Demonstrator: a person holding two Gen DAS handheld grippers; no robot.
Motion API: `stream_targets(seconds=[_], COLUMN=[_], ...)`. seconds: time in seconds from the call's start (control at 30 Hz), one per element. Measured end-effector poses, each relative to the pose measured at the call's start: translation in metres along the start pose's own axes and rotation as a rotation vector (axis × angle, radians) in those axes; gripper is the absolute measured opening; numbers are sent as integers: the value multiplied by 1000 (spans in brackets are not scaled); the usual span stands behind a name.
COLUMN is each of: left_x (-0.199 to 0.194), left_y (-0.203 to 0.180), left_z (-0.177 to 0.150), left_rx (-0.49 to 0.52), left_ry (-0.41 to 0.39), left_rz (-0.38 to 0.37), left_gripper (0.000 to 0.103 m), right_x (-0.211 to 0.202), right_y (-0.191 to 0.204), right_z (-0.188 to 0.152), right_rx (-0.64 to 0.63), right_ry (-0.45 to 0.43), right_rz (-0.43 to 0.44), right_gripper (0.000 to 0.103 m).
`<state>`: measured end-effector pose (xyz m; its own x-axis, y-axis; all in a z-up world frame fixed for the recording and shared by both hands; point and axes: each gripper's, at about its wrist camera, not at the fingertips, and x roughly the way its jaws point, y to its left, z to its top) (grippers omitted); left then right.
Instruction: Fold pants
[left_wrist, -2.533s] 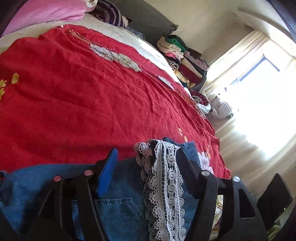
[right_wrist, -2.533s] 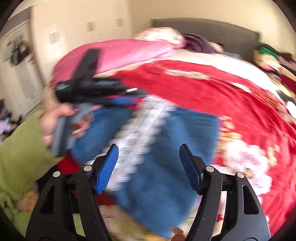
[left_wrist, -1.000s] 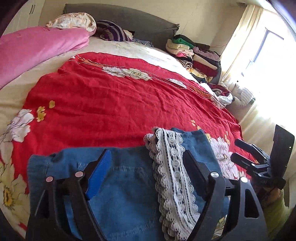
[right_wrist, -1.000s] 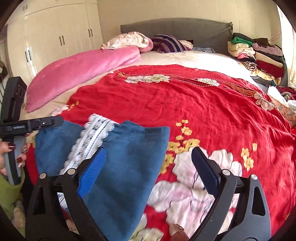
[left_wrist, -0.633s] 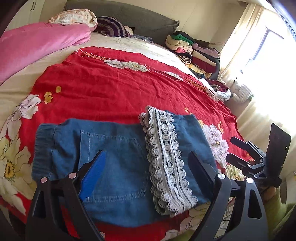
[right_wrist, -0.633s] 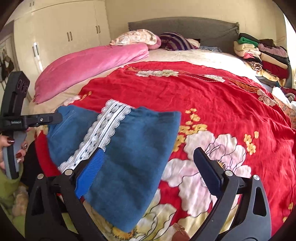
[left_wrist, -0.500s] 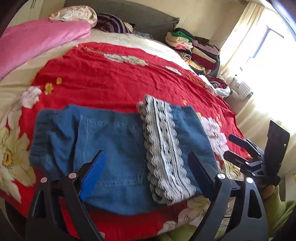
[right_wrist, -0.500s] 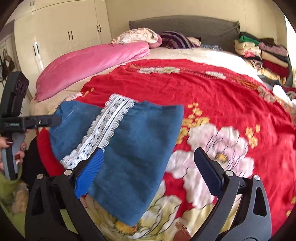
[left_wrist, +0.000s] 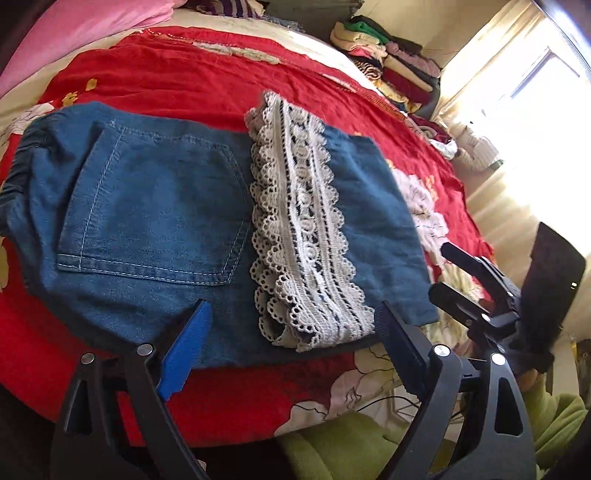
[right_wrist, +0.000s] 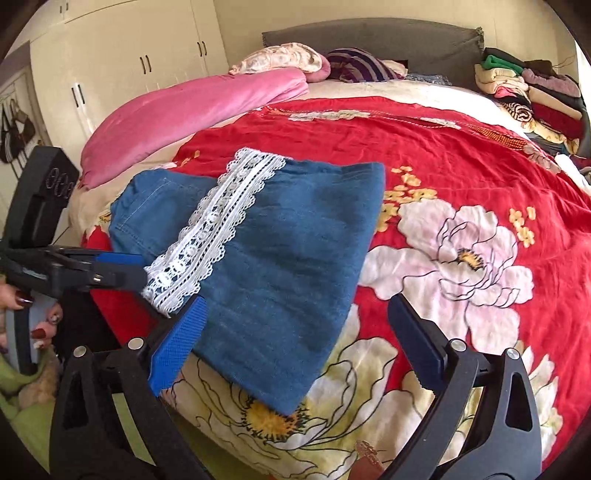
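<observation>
Left tongs (left_wrist: 291, 347) gaping, empty | right tongs (right_wrist: 295, 332) gaping, empty | pants (left_wrist: 155, 206) folded, underlayers hidden

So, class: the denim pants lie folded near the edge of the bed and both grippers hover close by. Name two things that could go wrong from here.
1. The folded pants lie close to the near edge of the red bedspread; a nudge from the open left gripper might drag them off.
2. The lace hem lies loose on top; a fingertip of the open right gripper could snag it and undo the fold.
</observation>
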<state>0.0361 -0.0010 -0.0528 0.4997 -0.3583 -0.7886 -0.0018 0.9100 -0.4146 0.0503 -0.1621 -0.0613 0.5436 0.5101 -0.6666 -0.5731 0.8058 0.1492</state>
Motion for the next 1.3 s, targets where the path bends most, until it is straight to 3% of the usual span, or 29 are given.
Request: stream_targets(seconds=[0.17,0.2,0.23,0.27,0.43,0.57,0.67,0.83,1.03,1.2,1.3], left_x=[18,22,23,23,5,-6,4,5,6,-3,-8], left_y=[-10,-12,-13,-11,-6,-13,-11,-1,-5,-11,-14], left_z=[4,4,4,4,-4,-10,-12,-13,-11,-9,-9], left_rx=[36,60,72,73,73,117,126,91,104,117,129], left_ry=[10,9,3,-4,-2,-11,2,5,1,-26,-42], left_rz=[72,96,103,92,49,82,113,79,84,100,111], left_gripper=[84,71,50,39,17,17,23,32,33,45,45], right_x=[2,3,4,5,-4,-10,0,38,37,15,3], right_y=[2,2,1,1,6,26,36,34,27,17,10], right_z=[-4,-4,-5,-5,0,4,3,-14,-17,-10,-5], right_rx=[-27,-28,-29,-27,-40,-117,-159,-200,-171,-131,-110], right_ry=[0,2,8,10,-16,-43,-19,134,126,75,52], right_rz=[-13,-17,-23,-25,-7,18,26,-46,-25,2,-13], right_gripper=[92,92,92,92,92,91,84,72,71,72,73])
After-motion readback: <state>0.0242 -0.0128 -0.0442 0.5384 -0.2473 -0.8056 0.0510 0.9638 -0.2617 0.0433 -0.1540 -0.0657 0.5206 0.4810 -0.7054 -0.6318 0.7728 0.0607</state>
